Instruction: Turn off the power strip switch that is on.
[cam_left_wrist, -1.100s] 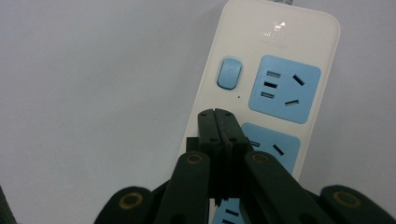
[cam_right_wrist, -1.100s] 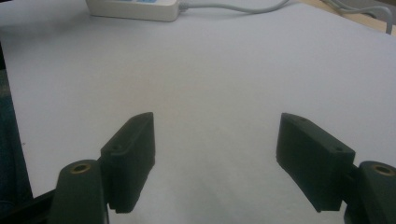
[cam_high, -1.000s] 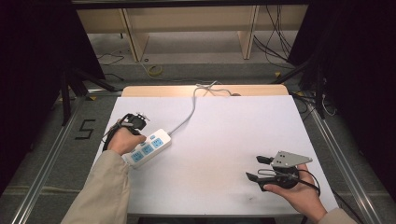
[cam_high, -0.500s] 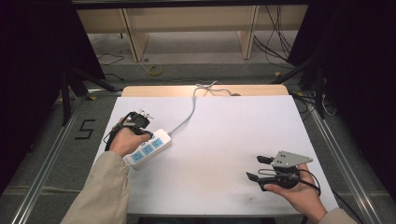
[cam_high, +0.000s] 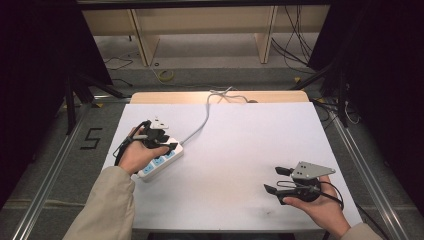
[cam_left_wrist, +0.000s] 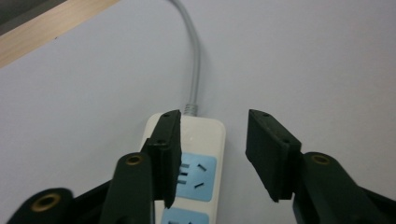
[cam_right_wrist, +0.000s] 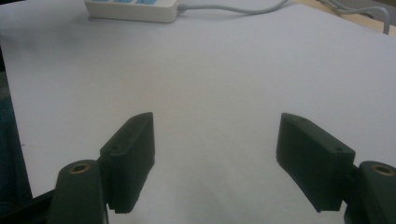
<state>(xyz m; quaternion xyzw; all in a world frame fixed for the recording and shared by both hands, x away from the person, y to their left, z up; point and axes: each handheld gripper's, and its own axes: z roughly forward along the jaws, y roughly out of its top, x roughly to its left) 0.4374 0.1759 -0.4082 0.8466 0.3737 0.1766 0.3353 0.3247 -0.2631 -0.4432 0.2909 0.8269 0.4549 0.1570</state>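
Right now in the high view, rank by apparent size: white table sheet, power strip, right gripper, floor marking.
1. White table sheet
2. Power strip, partly covered by the hand, and right gripper: look alike, unranked
3. Floor marking

White table top (cam_high: 240, 150); wooden shelving (cam_high: 200, 30) behind; loose cables (cam_high: 295, 50) on floor.

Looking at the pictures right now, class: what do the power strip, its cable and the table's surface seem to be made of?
Power strip: smooth white moulded plastic by its look, with matte light-blue socket faces.
Cable: a grey, rubbery or vinyl-looking sheath that curves softly, with a ribbed collar at the strip.
Table: a matte white top, perhaps laminate or paper, with a light wood-look far edge.
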